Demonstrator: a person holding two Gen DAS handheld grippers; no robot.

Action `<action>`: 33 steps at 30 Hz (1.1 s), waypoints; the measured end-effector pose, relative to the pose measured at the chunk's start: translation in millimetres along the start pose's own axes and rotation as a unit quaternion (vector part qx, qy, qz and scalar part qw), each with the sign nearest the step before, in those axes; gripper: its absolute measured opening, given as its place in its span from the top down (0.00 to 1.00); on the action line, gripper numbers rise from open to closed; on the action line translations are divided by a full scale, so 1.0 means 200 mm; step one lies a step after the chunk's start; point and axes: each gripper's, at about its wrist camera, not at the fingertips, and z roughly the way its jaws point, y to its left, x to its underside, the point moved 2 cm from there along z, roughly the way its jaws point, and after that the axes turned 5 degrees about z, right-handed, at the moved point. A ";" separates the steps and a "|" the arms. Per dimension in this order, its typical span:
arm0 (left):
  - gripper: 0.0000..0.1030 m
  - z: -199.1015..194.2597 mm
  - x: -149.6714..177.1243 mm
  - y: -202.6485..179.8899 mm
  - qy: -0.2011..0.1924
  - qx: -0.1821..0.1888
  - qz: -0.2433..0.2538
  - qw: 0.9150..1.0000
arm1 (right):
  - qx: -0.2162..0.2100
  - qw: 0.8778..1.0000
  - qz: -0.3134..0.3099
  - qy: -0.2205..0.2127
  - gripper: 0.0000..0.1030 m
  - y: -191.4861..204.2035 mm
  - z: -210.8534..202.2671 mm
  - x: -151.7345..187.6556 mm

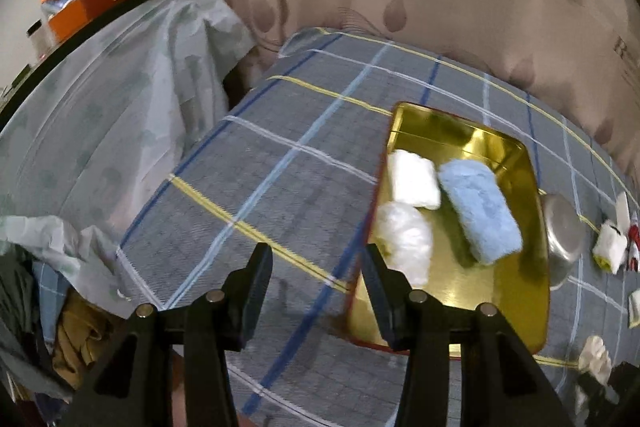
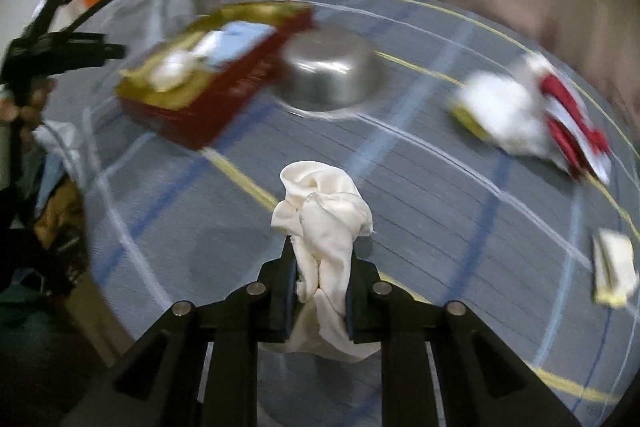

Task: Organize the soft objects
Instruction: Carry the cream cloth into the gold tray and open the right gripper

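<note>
My right gripper [image 2: 320, 251] is shut on a crumpled cream cloth [image 2: 320, 211] and holds it above the checked bedspread. A gold tin tray [image 1: 516, 291] with red outer walls holds a white folded cloth [image 1: 412, 179], a white rolled cloth [image 1: 408, 243] and a light blue towel [image 1: 480, 211]. The tray also shows in the right wrist view [image 2: 208, 99], far left. My left gripper [image 1: 316, 267] is open and empty, its right finger at the tray's near left wall. The left gripper also shows in the right wrist view [image 2: 120, 51].
An upturned steel bowl [image 2: 328, 75] sits beside the tray's right side. A white cloth with a yellow edge [image 2: 500, 115] and a red-and-white cloth [image 2: 572, 123] lie at the far right, and a small pale item [image 2: 612, 267] nearer. Covered furniture [image 1: 120, 107] stands left of the bed.
</note>
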 end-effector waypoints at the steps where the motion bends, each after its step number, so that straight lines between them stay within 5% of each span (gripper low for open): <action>1: 0.54 0.01 0.00 0.02 0.003 -0.005 -0.005 1.000 | -0.008 1.000 -0.008 -0.005 0.84 0.05 -0.02 -0.02; 8: 0.54 0.03 0.01 0.11 0.005 -0.024 -0.018 1.000 | -0.057 0.996 -0.048 -0.046 0.83 0.32 -0.06 -0.24; 16: 0.54 0.09 0.04 0.22 0.032 -0.024 -0.055 0.998 | -0.086 0.994 -0.064 -0.036 0.82 0.61 0.15 -0.53; 33: 0.54 0.13 0.04 0.24 0.027 -0.042 -0.043 0.998 | -0.008 0.995 -0.104 0.008 0.80 0.88 0.61 -0.77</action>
